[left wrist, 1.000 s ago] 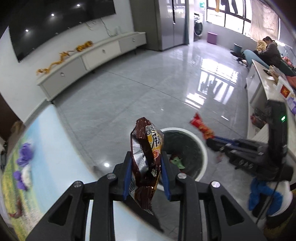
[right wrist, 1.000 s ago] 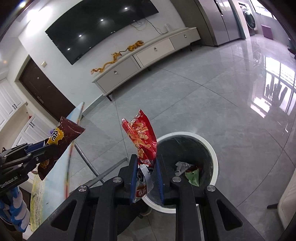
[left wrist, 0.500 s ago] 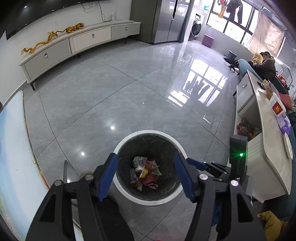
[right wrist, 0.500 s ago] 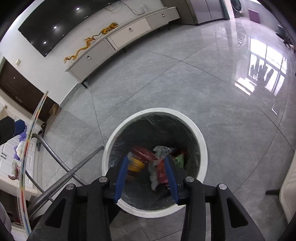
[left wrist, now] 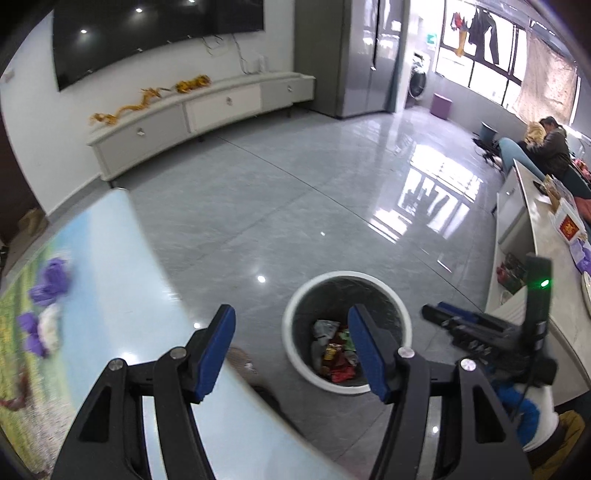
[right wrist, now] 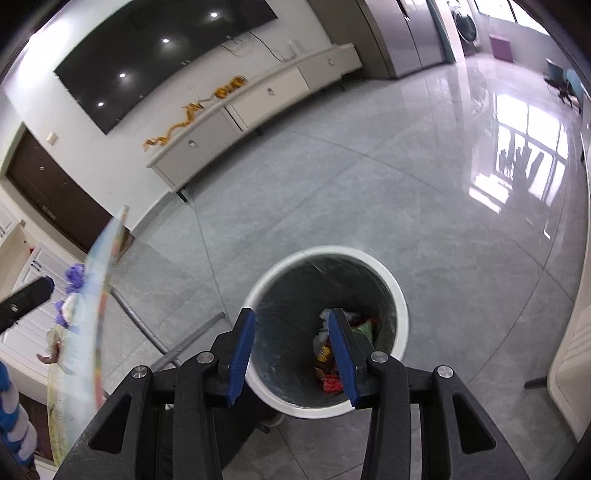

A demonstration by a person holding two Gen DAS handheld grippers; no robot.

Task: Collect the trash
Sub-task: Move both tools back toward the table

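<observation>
While both tools hang in the air beside the bin (left wrist: 402, 317), neither has hold of anything. The left gripper (left wrist: 293, 349) stands with its blue pads wide apart and nothing between them; one finger sits over the table edge, the other over the bin's near rim. The right gripper (right wrist: 291, 356) is also spread, less widely, its jaws bare, and it looks down into the bin from above the near rim.

Just beyond the fingers, the round white bin stands on the grey floor (left wrist: 295, 206), lined with a dark bag. At its bottom lies the trash (left wrist: 334, 356): a heap of crumpled wrappers in red, yellow, green and silver. The same heap (right wrist: 334, 350) shows between and behind the right gripper's fingers.

Left of the bin is the table (left wrist: 114, 280), covered with a printed sky-and-meadow cloth, and some purple and white bits (left wrist: 50, 284) lie on it, well away from the bin. Farther behind the bin, a long white cabinet (left wrist: 207, 110) runs along the wall under a big dark screen (left wrist: 155, 33).
</observation>
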